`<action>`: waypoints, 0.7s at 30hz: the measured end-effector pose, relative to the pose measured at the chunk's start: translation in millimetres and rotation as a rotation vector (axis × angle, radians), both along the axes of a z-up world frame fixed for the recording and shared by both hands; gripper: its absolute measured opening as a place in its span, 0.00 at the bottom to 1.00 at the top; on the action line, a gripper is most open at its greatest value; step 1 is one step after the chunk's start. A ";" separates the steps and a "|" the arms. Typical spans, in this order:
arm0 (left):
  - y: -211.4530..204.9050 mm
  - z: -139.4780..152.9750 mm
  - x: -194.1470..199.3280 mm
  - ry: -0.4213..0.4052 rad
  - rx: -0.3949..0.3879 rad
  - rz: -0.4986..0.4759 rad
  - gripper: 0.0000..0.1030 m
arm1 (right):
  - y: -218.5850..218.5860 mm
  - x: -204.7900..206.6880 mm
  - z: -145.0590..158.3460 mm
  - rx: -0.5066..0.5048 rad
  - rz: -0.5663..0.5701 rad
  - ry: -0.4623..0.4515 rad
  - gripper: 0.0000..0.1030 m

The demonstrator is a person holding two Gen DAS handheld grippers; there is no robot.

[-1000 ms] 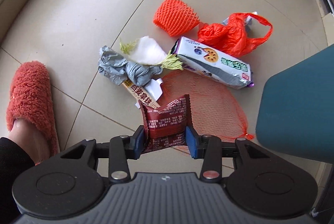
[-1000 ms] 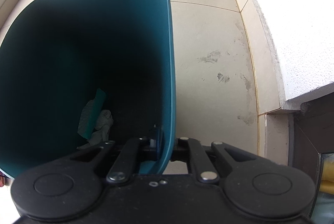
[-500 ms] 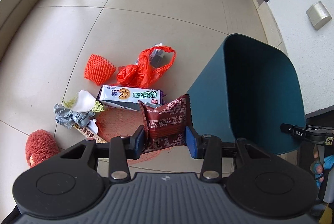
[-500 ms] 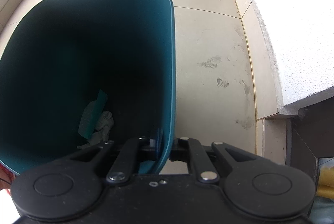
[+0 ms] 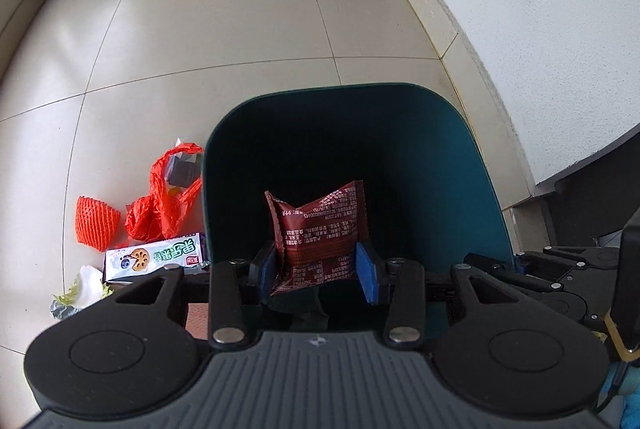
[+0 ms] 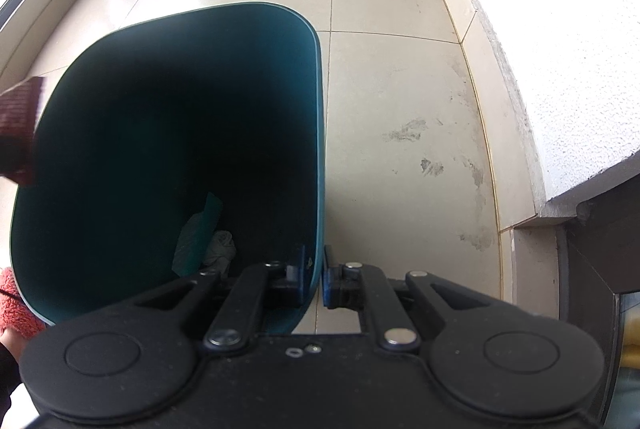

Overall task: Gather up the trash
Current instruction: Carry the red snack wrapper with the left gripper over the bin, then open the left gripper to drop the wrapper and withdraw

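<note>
Two tongs at work over one teal bin, each gripping something.

Largest is the teal bin [image 5: 472, 165], standing on the tiled floor [image 5: 208, 29] with its mouth open to both cameras; crumpled paper scraps [image 6: 208, 241] lie at its bottom. Right tongs [image 6: 311, 275] are closed narrowly on the bin's rim, one blue pad inside the wall and one outside. Left tongs [image 5: 316, 267] are parted about the packet's width and clamp a dark red snack packet [image 5: 320, 229], held upright over the bin's opening. Beside the bin on the floor lie a red plastic bag [image 5: 160, 205], a white biscuit wrapper [image 5: 156, 256] and an orange foam net [image 5: 97, 224].
</note>
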State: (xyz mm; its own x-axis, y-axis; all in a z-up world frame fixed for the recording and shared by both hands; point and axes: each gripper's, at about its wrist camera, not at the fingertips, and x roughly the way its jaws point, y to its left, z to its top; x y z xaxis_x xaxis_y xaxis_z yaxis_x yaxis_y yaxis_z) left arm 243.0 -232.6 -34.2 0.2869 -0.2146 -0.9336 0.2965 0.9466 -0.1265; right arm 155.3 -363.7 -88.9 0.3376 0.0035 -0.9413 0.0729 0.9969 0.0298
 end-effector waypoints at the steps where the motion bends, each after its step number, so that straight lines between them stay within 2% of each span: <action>1: -7.7 -9.6 2.5 0.016 0.012 -0.006 0.39 | 0.0 -2.6 -0.2 0.000 0.001 -0.002 0.07; 8: -31.4 -59.0 10.7 0.101 0.051 -0.052 0.41 | -7.5 -3.4 -1.3 0.028 0.009 -0.010 0.08; 15: -37.0 -77.1 13.0 0.119 0.071 -0.066 0.42 | -15.1 -7.0 4.1 0.064 0.011 -0.013 0.10; 17: -38.5 -80.4 13.4 0.125 0.074 -0.074 0.46 | -16.9 -7.6 4.3 0.067 0.012 -0.014 0.10; 19: -39.2 -81.7 16.7 0.125 0.066 -0.072 0.59 | -16.8 -7.0 -2.0 0.070 0.013 -0.014 0.10; 21: -37.8 -80.8 15.0 0.122 0.057 -0.070 0.60 | -17.2 -7.1 -4.3 0.075 0.011 -0.014 0.10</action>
